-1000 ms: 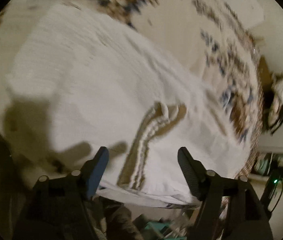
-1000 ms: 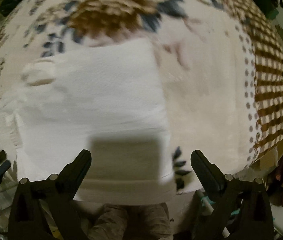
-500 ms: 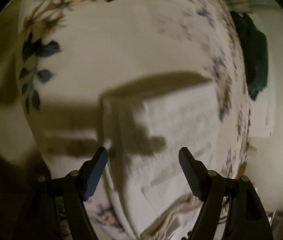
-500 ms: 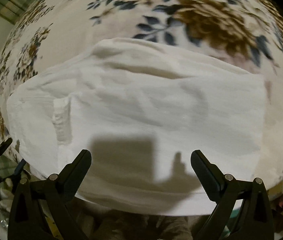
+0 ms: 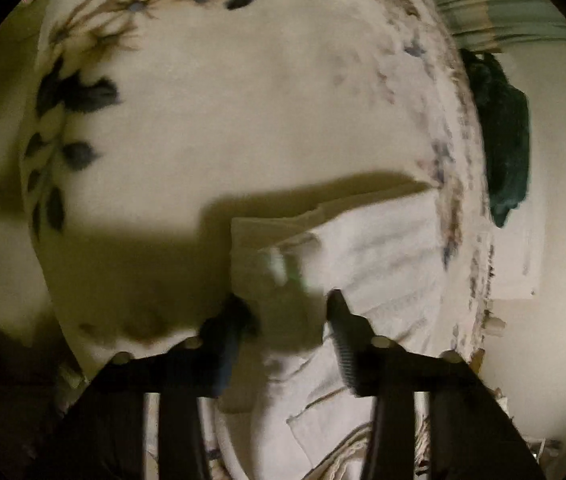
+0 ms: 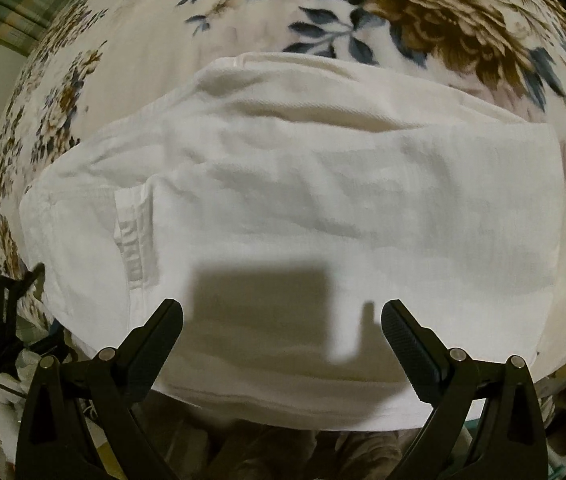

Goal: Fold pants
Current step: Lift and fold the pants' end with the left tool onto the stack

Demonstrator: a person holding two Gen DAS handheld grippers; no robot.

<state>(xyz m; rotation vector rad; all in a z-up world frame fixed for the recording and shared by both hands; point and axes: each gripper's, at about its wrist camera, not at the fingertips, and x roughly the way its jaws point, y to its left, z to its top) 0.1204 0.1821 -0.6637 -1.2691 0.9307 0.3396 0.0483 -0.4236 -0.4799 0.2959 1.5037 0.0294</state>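
**White pants on floral blanket; left gripper closing around a fabric corner, right gripper spread above**

Landmark: the pants.

Left wrist view. The left gripper [image 5: 289, 308] is nearest the lens, its two dark fingers narrowed toward each other, with a corner of the white pants [image 5: 363, 264] lying between the tips. The frame is blurred at the fingertips, so I cannot tell whether the pads actually pinch the cloth or only bracket it. Below the tips, nearer the camera, more white fabric bunches, with a beige ribbed band [image 5: 347, 456] at the bottom edge. Beyond the tips the pants show a stacked, layered edge. A dark shadow falls on the floral blanket [image 5: 243, 112] just left of the pants. Past the blanket's far right edge, well apart from the pants, a dark green cloth [image 5: 507, 140] lies against a pale surface.

Right wrist view. The right gripper [image 6: 281, 312] hangs released, fingers wide apart, holding nothing, over the near hem of the pants [image 6: 303, 184]. Its blocky shadow sits on the fabric between the fingers. The pants lie spread in a broad, wrinkled, folded panel; a ribbed seam strip [image 6: 133, 236] runs on the left part. Beyond the pants' far edge the floral blanket [image 6: 423, 28] shows brown flowers and blue leaves.
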